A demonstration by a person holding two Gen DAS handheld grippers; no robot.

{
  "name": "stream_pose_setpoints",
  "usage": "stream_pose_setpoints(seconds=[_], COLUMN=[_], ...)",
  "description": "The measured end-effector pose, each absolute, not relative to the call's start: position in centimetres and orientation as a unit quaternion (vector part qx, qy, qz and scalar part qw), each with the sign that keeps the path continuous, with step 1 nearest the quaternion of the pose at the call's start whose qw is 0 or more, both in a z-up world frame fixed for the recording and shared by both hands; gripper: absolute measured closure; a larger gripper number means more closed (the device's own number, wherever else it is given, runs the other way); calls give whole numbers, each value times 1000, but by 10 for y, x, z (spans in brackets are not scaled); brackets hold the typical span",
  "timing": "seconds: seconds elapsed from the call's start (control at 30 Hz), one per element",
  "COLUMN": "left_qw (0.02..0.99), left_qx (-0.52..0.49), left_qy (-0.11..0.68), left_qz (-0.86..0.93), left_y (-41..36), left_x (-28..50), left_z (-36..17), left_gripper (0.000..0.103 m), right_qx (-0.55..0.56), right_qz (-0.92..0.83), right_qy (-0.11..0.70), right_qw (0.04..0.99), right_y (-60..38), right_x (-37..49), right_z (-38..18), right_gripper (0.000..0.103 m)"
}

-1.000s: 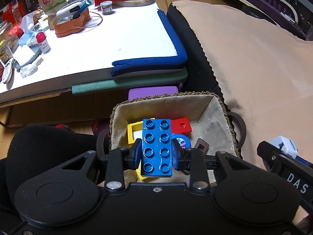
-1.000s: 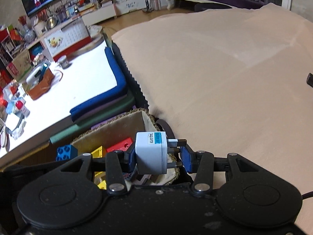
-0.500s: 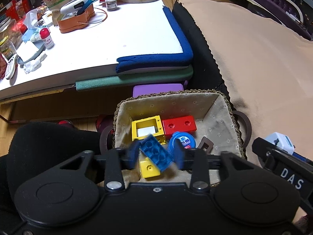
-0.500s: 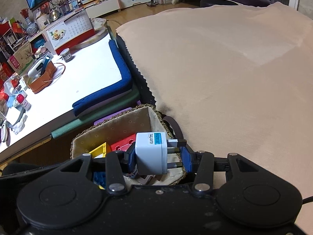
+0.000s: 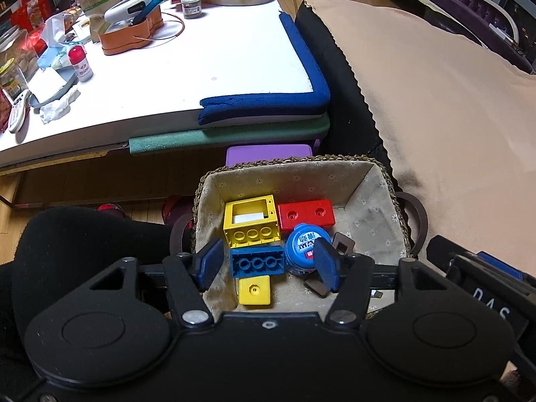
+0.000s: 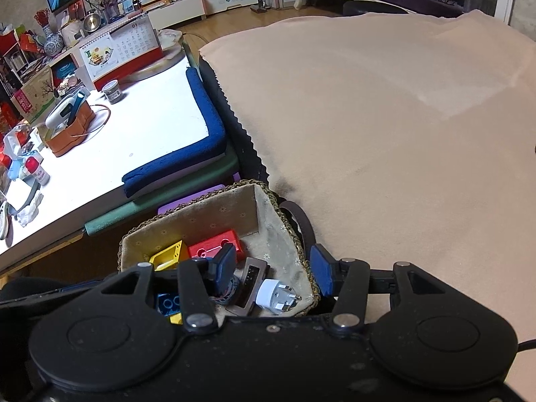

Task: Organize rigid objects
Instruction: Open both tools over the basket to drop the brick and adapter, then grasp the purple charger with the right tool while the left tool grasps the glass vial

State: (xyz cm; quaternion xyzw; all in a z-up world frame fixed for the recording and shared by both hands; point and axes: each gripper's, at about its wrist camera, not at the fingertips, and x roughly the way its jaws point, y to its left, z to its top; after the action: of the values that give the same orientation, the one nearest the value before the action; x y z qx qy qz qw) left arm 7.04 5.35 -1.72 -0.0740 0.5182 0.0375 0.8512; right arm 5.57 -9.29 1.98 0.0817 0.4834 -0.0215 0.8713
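left gripper point(image 5: 266, 263): jaws just opened, empty, above basket point(image 5: 378, 201) | blue brick point(image 5: 257, 262): lying in basket, near edge | right gripper point(image 6: 273, 268): jaws just parted, empty | white plug adapter point(image 6: 275, 296): basket's near right corner

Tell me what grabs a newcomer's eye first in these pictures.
A lined wicker basket on the floor by the low white table draws the eye, filled with bright toy bricks: yellow, red and blue. A white plug adapter lies in its near corner. Both claws, left and right, hang open over it, holding nothing.
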Motion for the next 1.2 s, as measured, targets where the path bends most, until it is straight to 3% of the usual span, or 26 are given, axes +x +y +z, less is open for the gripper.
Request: stream_pose_setpoints(seconds=[0.4,0.83,0.97,1.2], left_qw=[853,859,868,879], left_qx=[-71,-52,-36,-16], left_qy=[516,509,494,474], left_qz=[29,-9,-25,-56], left_y=[52,37,28,13], left_x=[69,67,63,58], left_z=[-16,-13,-9,-4], left_gripper=[36,34,26,25], right_qx=[84,101,109,129], right_qz=[-36,-70,-84,-111], right_qy=[491,489,487,480], right_qw=[866,864,863,861], right_y=[-103,-138,-155,-190], right_x=[53,43,37,25], right_z=[13,9,6,4], right_gripper=[54,52,50,49])
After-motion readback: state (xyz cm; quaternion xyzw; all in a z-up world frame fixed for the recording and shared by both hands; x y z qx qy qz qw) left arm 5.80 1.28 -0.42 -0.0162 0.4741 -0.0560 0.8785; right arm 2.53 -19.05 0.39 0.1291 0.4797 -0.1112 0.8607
